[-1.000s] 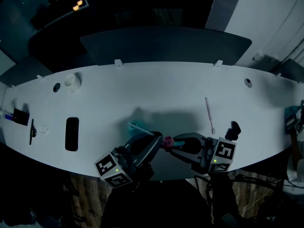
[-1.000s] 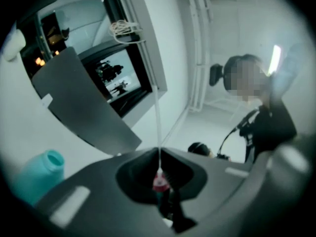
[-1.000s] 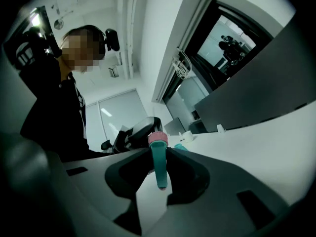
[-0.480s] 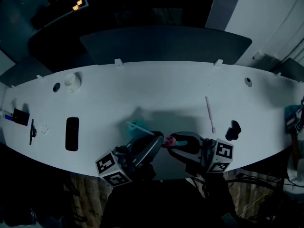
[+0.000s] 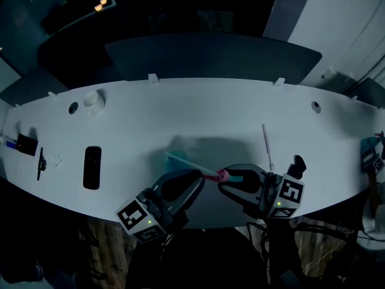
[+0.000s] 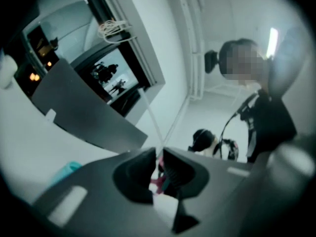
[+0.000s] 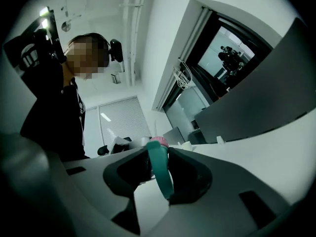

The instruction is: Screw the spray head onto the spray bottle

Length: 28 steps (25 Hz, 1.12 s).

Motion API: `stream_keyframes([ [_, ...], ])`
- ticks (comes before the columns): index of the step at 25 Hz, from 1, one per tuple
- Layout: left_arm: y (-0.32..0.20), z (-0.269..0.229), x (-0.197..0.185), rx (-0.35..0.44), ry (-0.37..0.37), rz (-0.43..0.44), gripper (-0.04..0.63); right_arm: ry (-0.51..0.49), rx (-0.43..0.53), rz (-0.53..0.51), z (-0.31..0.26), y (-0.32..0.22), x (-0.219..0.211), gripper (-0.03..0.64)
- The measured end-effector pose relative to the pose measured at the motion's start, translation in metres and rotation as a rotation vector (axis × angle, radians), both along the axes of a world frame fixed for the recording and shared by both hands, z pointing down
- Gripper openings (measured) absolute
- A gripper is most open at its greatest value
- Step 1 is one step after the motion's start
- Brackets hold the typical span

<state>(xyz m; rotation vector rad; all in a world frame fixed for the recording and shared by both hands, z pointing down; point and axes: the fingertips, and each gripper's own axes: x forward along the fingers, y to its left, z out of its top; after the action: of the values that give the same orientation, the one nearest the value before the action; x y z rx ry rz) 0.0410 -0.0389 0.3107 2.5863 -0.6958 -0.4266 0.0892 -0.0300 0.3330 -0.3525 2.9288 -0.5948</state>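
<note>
The spray head hangs between my two grippers near the table's front edge. Its pink collar (image 5: 222, 175) and teal body (image 5: 236, 177) sit in my right gripper (image 5: 227, 179), whose jaws have just been closing and are shut on the teal part (image 7: 162, 172). The head's thin white dip tube (image 5: 186, 163) slants up-left across my left gripper (image 5: 201, 176). In the left gripper view the tube (image 6: 152, 117) rises from the narrow slit of that gripper (image 6: 159, 164); its jaws have just been opening a little. A small teal thing (image 6: 69, 169) lies on the table beyond. No bottle is clearly seen.
On the white table (image 5: 180, 113) lie a black slab (image 5: 92, 167), a white cap (image 5: 93, 99), a white stick (image 5: 265, 144) and a small black piece (image 5: 296, 164). A dark panel (image 5: 210, 56) stands behind. A person (image 7: 64, 107) shows in both gripper views.
The pink collar has drawn to the right, away from the left gripper's tips. More of the dip tube now shows stretched between the two grippers.
</note>
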Motion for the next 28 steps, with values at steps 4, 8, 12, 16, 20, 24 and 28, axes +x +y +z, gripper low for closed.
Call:
stream_keyframes([
  [4, 0.010, 0.010, -0.022, 0.018, -0.145, -0.052, 0.044, 0.179, 0.113, -0.013, -0.001, -0.011, 0.018, 0.135],
  [8, 0.011, 0.039, -0.059, 0.002, -0.366, -0.171, 0.060, 0.363, 0.205, -0.048, 0.002, -0.016, 0.027, 0.133],
  [12, 0.002, 0.081, -0.083, 0.021, -0.685, -0.250, 0.148, 0.440, 0.220, -0.021, 0.007, -0.022, 0.033, 0.133],
  [16, -0.016, 0.119, -0.076, 0.033, -0.780, -0.218, 0.297, 0.431, 0.201, -0.015, 0.014, -0.019, 0.029, 0.133],
  [20, -0.035, 0.142, -0.064, 0.009, -0.699, -0.141, 0.374, 0.462, 0.175, -0.015, 0.025, -0.014, 0.029, 0.133],
  [24, -0.049, 0.157, -0.057, 0.016, -0.717, -0.089, 0.405, 0.500, 0.164, -0.005, 0.029, -0.012, 0.035, 0.133],
  [28, -0.058, 0.172, -0.047, 0.030, -0.748, -0.062, 0.405, 0.503, 0.159, 0.018, 0.033, -0.013, 0.038, 0.133],
])
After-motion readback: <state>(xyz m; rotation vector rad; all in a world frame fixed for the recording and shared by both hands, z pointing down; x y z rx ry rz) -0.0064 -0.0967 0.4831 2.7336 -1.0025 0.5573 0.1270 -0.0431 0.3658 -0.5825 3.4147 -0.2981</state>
